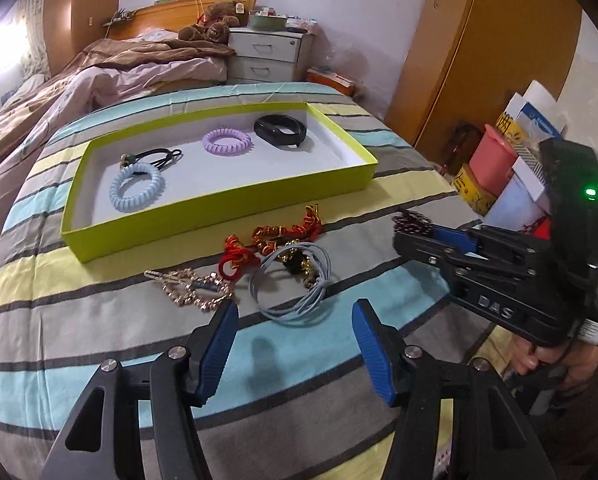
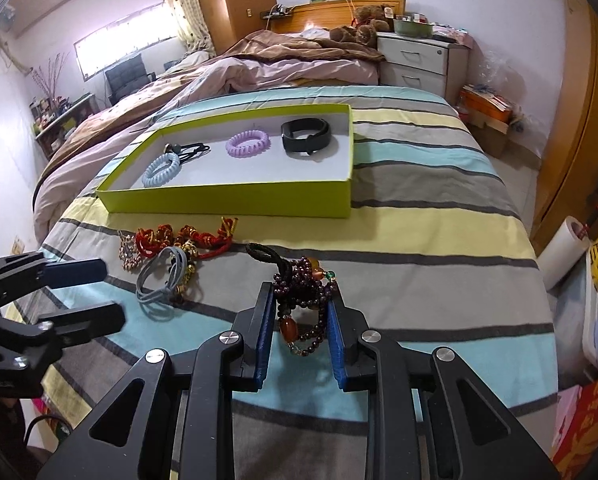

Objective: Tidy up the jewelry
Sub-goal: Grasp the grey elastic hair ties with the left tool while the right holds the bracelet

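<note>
Beads: my right hand-held gripper (image 2: pixel 301 320) pinches a dark beaded bracelet (image 2: pixel 303 300) over the bed's near edge, lifted clear so I can carry it to the green tray (image 2: pixel 227 200) mid-bed. Left hand-held gripper (image 1: pixel 295 344) hangs wide, empty, above the loose pile (image 1: pixel 267 256) awaiting sorting. Striped bedspread (image 2: pixel 439 220); cluttered bedroom, nightstand (image 2: pixel 419 60) beyond.

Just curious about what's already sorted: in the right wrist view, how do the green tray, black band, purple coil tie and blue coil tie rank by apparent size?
1. green tray
2. black band
3. purple coil tie and blue coil tie: look alike, too close to rank.
</note>
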